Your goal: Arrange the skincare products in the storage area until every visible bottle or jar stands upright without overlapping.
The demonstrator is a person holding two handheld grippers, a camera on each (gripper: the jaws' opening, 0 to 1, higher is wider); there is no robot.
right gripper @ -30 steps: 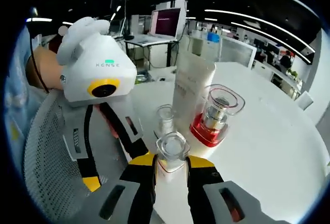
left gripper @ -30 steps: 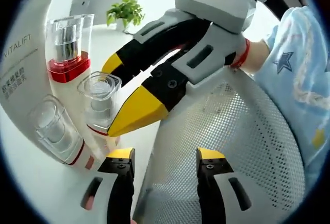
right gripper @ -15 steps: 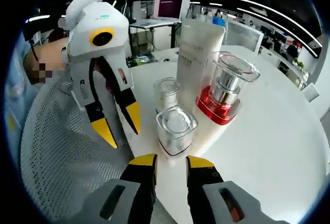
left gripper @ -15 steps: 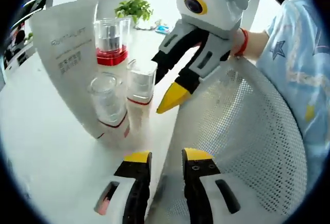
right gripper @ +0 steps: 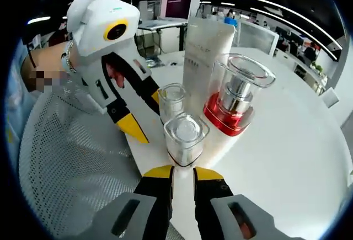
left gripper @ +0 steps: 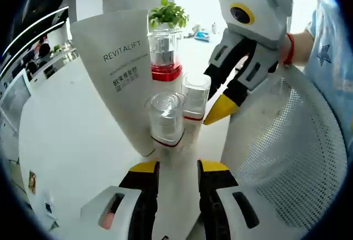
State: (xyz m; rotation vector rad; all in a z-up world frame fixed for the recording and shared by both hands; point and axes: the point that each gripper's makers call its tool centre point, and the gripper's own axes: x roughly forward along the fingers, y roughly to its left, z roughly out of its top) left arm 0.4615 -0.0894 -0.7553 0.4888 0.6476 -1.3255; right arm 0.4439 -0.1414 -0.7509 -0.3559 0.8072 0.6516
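Four skincare items stand grouped on the white tabletop point(left gripper: 66, 135), and the tall white tube point(left gripper: 124, 80) marked REVITALIFT serves as the landmark. In the left gripper view the red-based pump bottle point(left gripper: 164, 52) rises just beside the tube, and two small clear-capped bottles stand in front of it: the nearer small bottle point(left gripper: 165, 120) and, just behind that one, the farther small bottle point(left gripper: 195, 99). All four look upright, close-packed but each on its own footing. A white mesh basket point(left gripper: 287, 157) lies well to the side of the tube.

A second ago the left tongs point(left gripper: 172, 169) hung over the basket edge with jaws well apart; now they have come in front of the tube, jaws narrowed to either side of the nearer small bottle's lower body. Whether they press it I cannot tell. The right tongs point(right gripper: 181, 172) have likewise narrowed, with the base of a small bottle point(right gripper: 185, 138) rising from between the tips; contact is unclear. Its yellow tips, which lay against the small bottles a second ago, now sit beside the farther one.

Judged from this, the bottles are already stood up, and what remains is spacing or a final check.
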